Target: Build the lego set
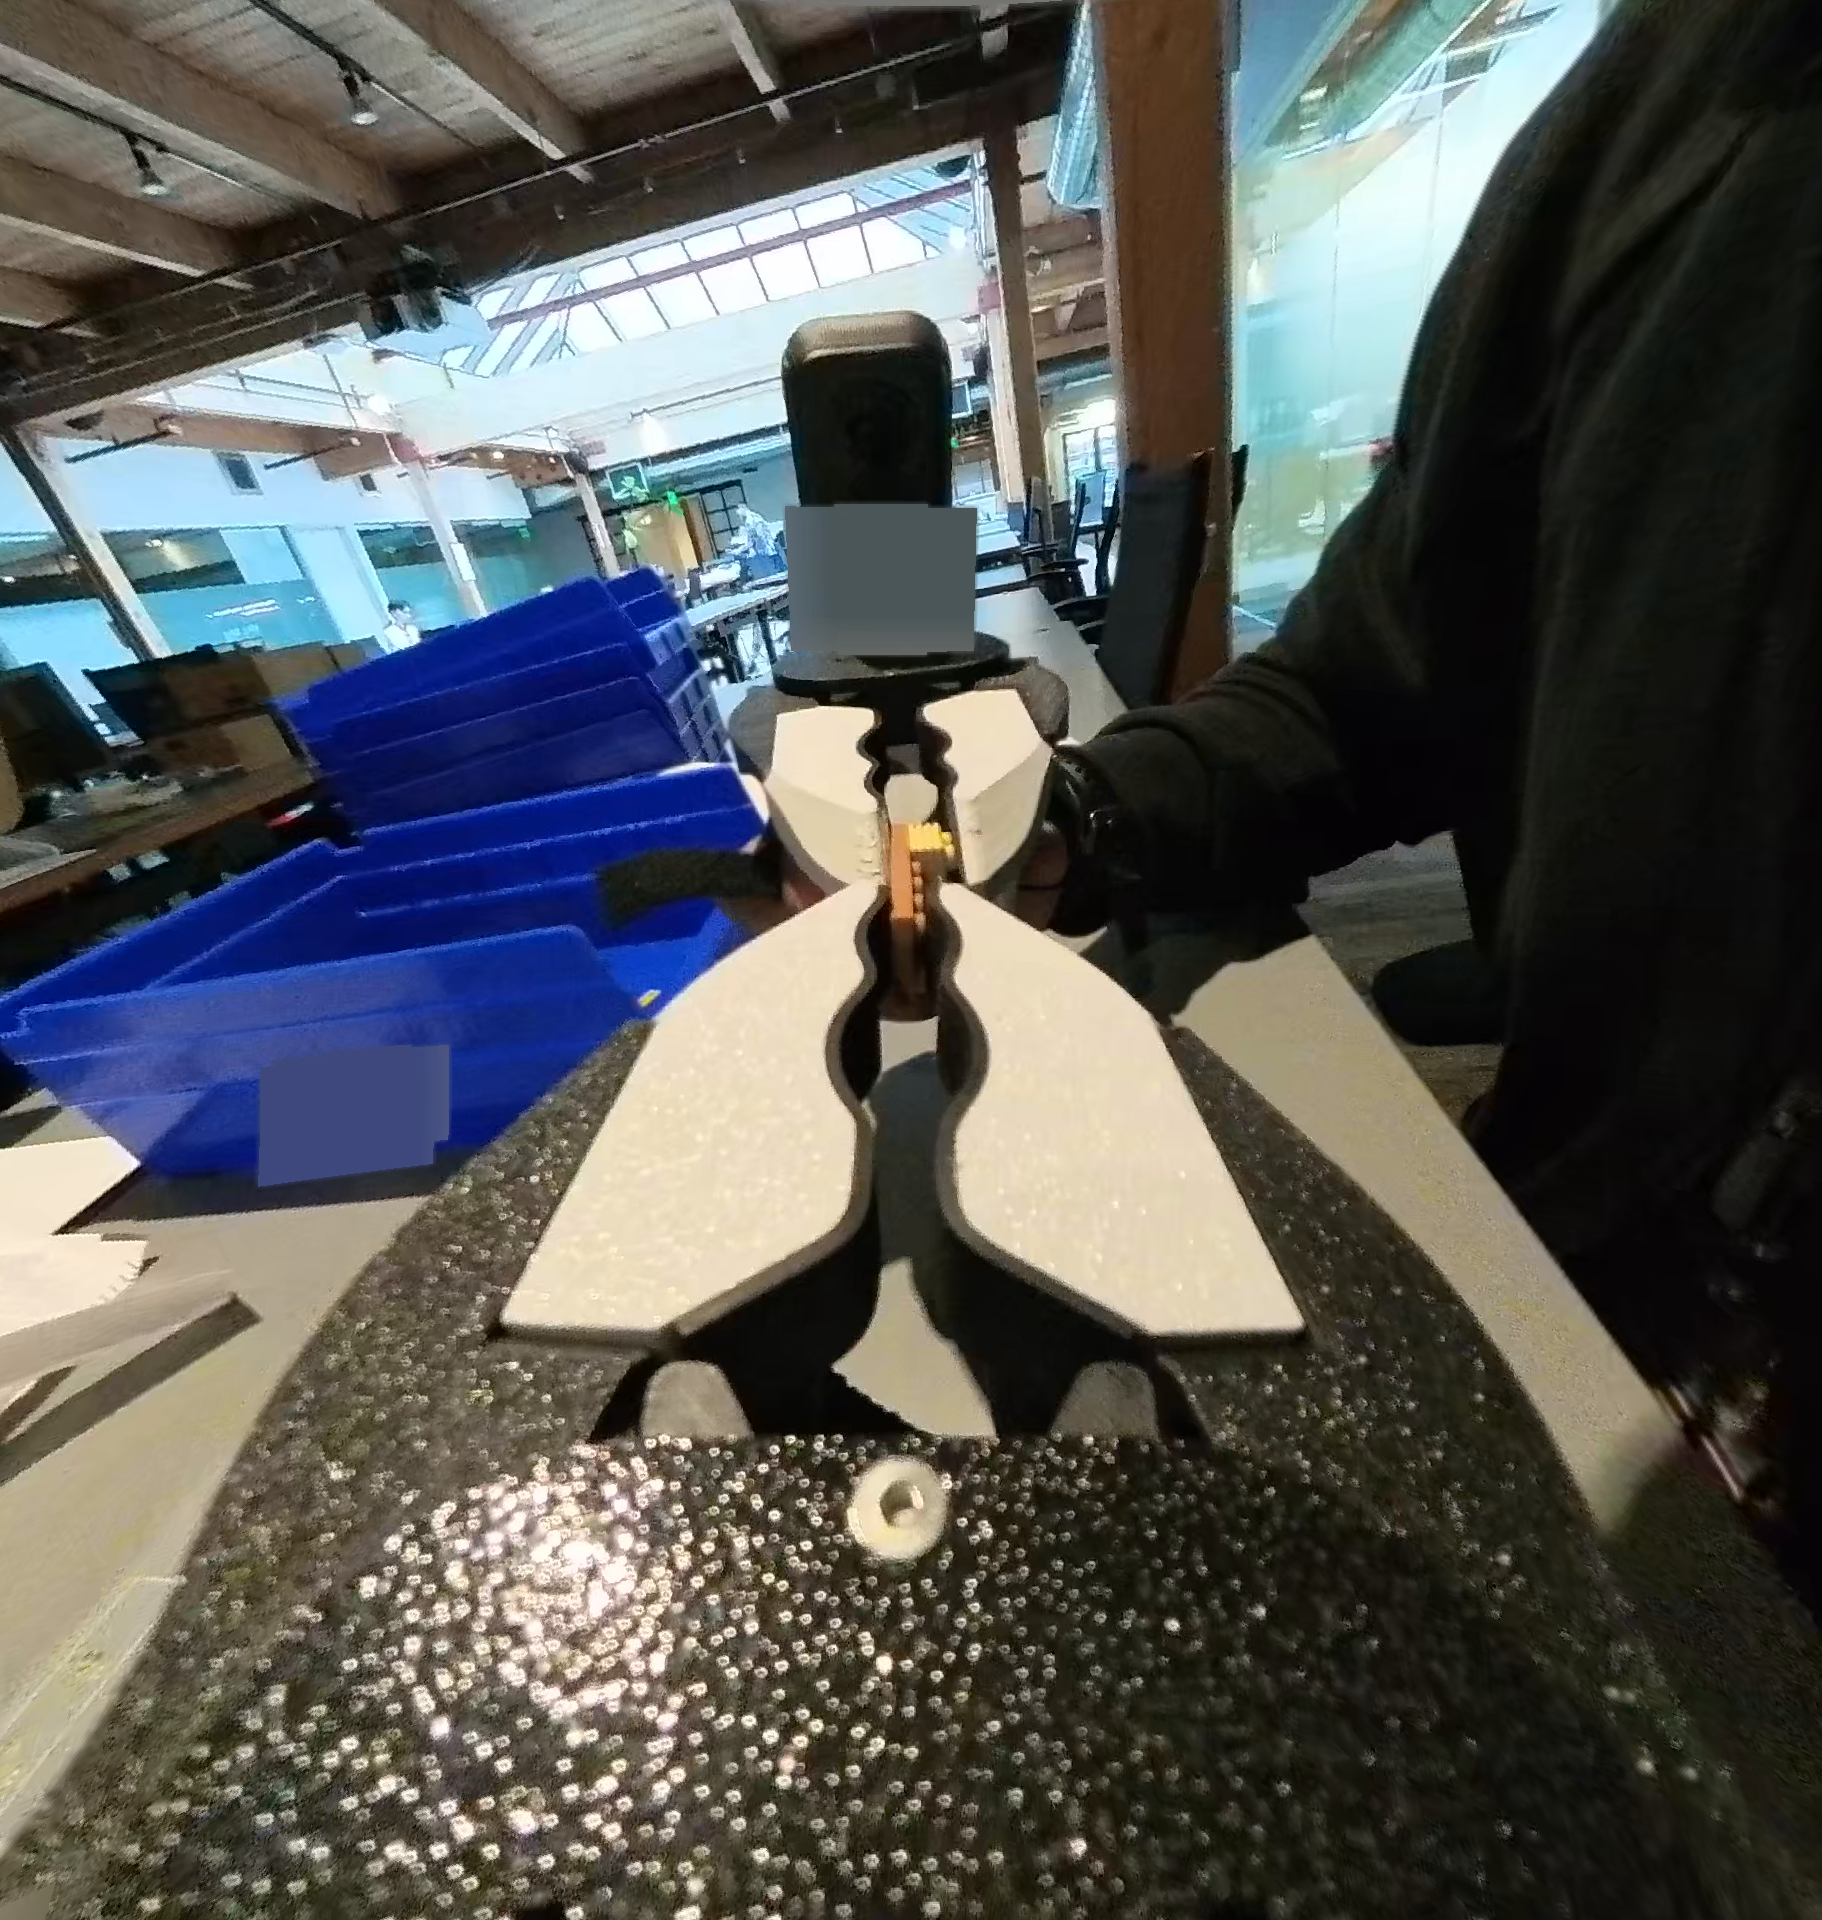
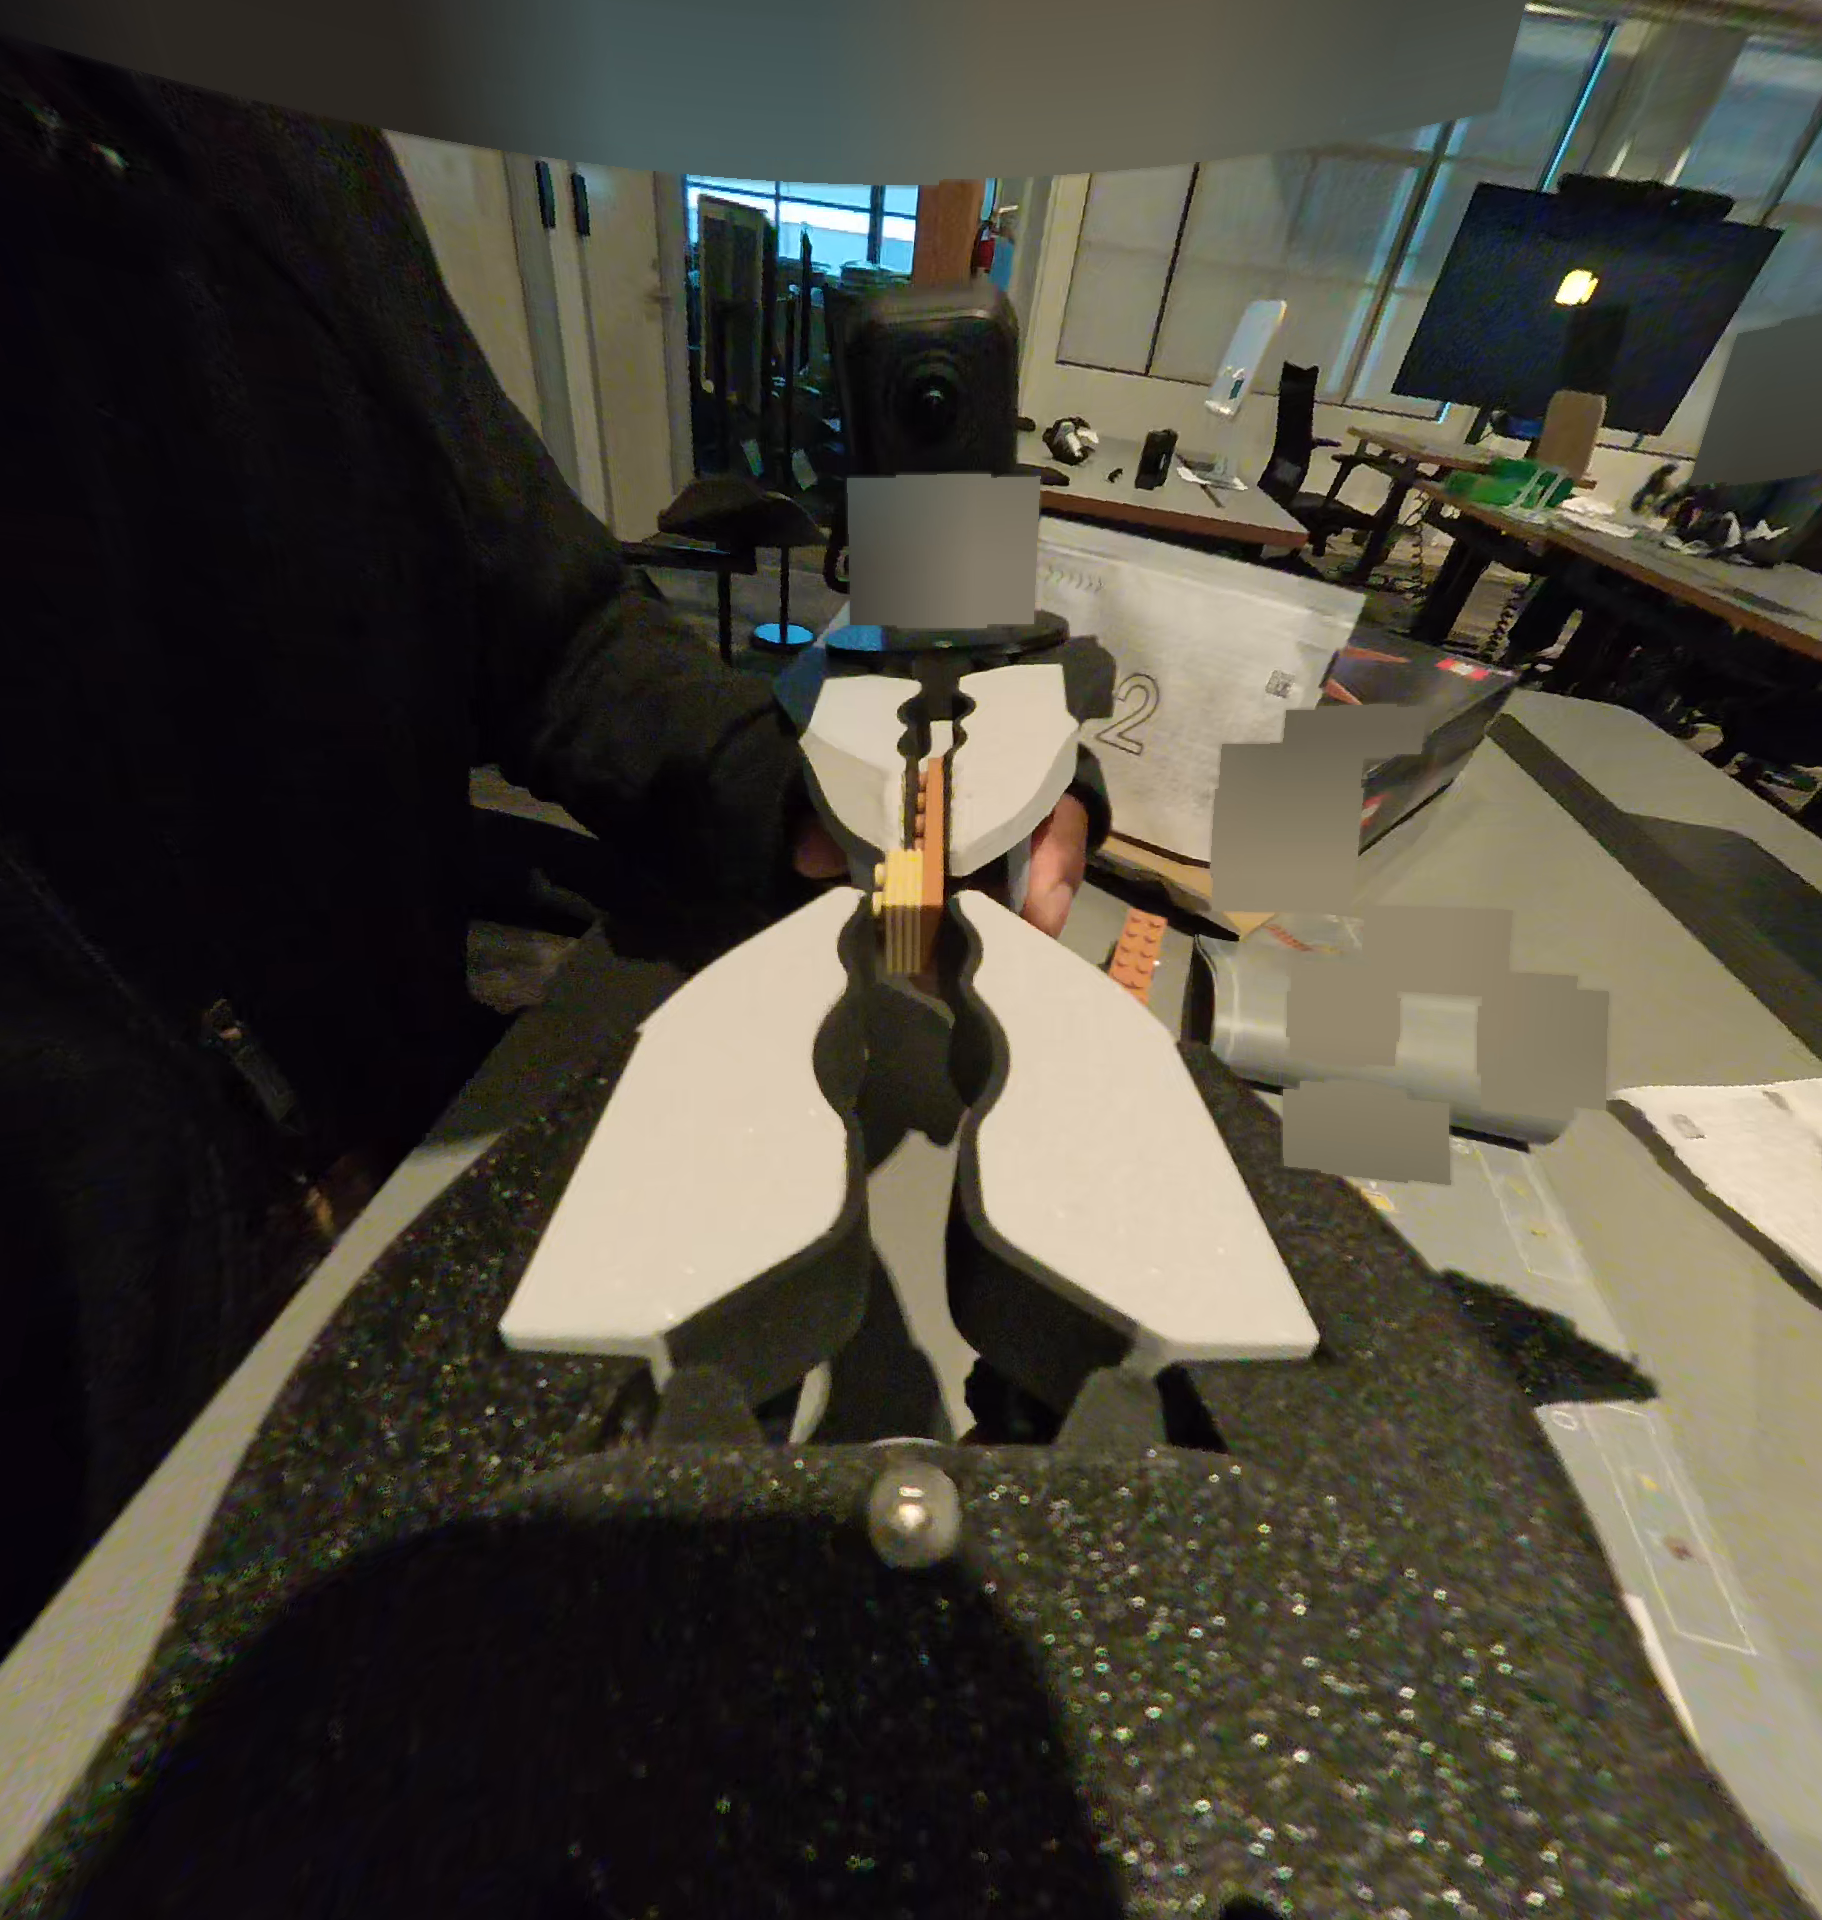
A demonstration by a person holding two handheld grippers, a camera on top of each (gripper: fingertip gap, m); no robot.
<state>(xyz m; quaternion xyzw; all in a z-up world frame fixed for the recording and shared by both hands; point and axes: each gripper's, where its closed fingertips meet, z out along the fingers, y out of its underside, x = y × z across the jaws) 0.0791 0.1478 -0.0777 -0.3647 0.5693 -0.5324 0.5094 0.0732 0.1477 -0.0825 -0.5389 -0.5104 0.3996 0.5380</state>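
The two grippers meet tip to tip above the grey table (image 1: 1302, 997); the left gripper (image 1: 905, 940) is clamped on a brown plate (image 1: 903, 914) held on edge; the right gripper (image 2: 912, 940) pinches a small yellow piece (image 2: 899, 920) against that plate's side; blue bins (image 1: 450, 831) stand left; another orange plate (image 2: 1138, 951) lies on the table.

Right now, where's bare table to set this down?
Bare tabletop between left gripper and the person's black jacket; also between blue bins and white papers. Crowded beyond right gripper: loose orange Lego plate, grey tray, white bag. Both grippers clamp the joined Lego pieces.
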